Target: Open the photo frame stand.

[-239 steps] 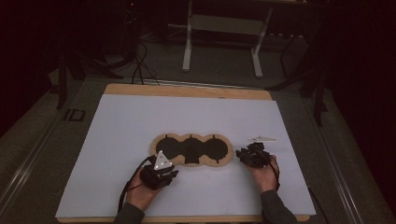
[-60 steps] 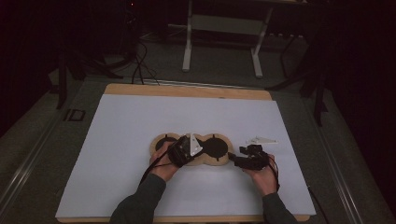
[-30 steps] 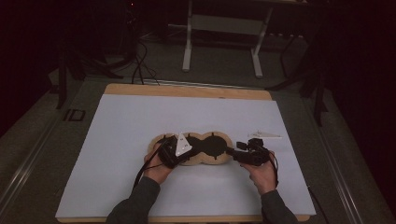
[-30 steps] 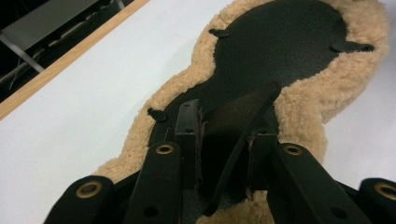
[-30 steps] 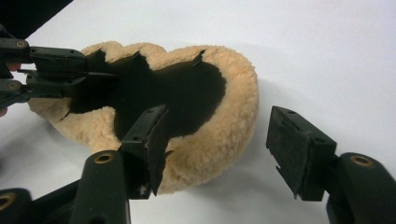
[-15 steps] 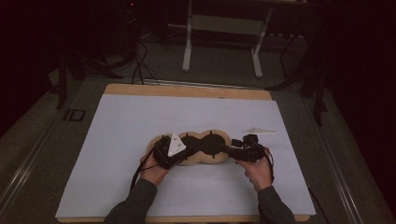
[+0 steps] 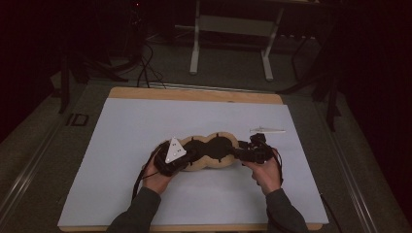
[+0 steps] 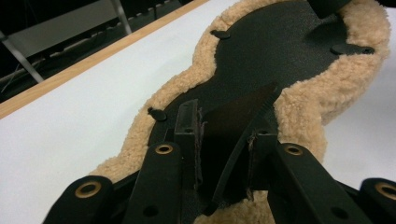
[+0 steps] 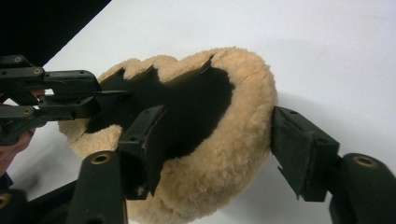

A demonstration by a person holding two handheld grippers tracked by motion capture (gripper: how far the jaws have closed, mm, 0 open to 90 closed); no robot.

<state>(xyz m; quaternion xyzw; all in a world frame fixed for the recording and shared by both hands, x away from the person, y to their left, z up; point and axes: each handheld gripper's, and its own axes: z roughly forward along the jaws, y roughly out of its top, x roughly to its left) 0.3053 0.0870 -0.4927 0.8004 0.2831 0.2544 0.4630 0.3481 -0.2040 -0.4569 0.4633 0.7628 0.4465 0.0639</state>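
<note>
One tan fleece-edged black lobed pad [image 7: 211, 151] on white-covered table [image 7: 121, 145]: left gripper [image 8: 223, 154] clamps its black flap, right gripper [image 9: 219, 140] has been opening, straddling its end loosely; one white strip [image 7: 267, 129] lies nearby.

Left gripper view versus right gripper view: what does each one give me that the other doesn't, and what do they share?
Left gripper view: the left gripper closed on a raised black flap, with the wooden table edge behind. Right gripper view: the right gripper, whose jaws have just been opening, straddling the fleece rim, its outer side standing clear of the fleece. Shared: the fleece-edged pad lying on the white sheet.
</note>
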